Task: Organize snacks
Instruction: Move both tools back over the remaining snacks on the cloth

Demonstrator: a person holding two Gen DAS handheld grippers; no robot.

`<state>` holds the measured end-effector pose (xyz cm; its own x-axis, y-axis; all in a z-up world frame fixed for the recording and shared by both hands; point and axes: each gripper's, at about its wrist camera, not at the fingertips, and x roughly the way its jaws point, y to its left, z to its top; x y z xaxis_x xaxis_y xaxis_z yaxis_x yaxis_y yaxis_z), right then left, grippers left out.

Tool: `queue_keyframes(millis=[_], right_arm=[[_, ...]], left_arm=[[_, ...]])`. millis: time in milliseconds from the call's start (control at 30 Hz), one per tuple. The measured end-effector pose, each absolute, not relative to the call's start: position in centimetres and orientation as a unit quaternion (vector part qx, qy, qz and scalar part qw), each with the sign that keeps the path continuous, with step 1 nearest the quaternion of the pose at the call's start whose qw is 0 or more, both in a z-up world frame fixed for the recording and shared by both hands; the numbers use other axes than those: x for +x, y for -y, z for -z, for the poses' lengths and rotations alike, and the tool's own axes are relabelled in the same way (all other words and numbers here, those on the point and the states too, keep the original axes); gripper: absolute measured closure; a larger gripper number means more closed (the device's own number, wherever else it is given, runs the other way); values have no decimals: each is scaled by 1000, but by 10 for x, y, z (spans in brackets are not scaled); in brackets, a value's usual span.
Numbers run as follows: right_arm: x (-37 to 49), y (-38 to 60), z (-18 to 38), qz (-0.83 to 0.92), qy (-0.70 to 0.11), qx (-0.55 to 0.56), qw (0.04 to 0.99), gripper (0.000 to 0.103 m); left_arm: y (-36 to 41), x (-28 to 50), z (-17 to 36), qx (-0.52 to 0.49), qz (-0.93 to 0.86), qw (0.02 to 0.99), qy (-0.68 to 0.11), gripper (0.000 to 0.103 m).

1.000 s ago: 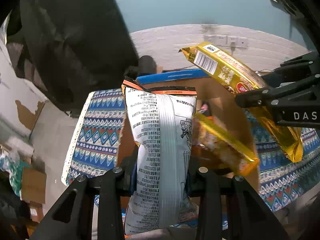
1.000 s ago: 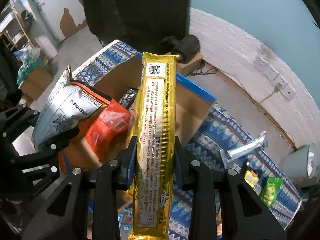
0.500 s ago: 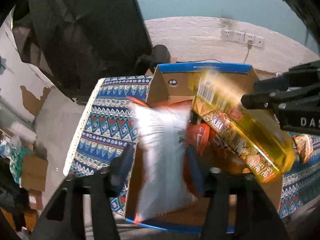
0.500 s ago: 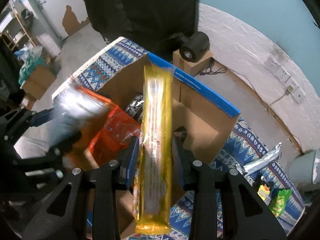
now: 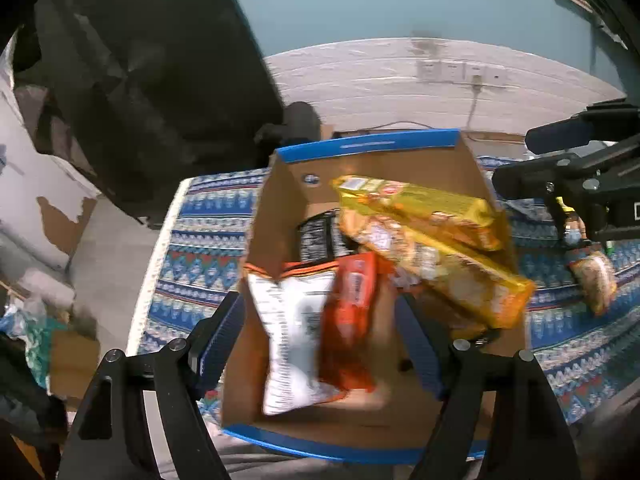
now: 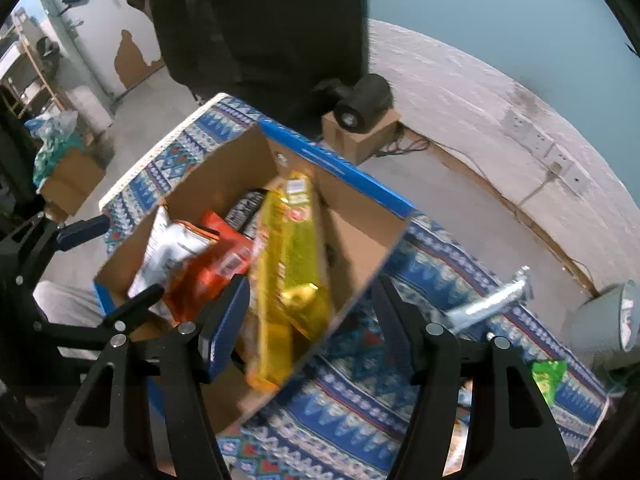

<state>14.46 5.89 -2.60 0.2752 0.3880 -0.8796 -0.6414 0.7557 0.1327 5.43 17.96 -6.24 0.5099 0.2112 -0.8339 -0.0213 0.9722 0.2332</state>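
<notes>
Your left gripper point(image 5: 320, 336) and right gripper point(image 6: 310, 320) jaws just opened, empty; crinkly bags lie in the cardboard box point(image 5: 360, 152) beyond; only right view shows a silver wrapper point(image 6: 492, 304).

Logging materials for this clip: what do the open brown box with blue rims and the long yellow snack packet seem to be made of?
The open brown box with blue rims looks like matt cardboard: flat, dull brown walls with creased edges. The long yellow snack packet looks like glossy plastic or foil film, judging by its bright sheen and wrinkles; blur leaves the exact kind open.
</notes>
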Motion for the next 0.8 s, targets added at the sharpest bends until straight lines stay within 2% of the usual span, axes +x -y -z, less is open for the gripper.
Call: queue_keyframes(millis=[800], right_arm=[[141,121,40,-232,-522,-108,814,35]], left_arm=[[-38,68,59,124,55,853,-503,24]])
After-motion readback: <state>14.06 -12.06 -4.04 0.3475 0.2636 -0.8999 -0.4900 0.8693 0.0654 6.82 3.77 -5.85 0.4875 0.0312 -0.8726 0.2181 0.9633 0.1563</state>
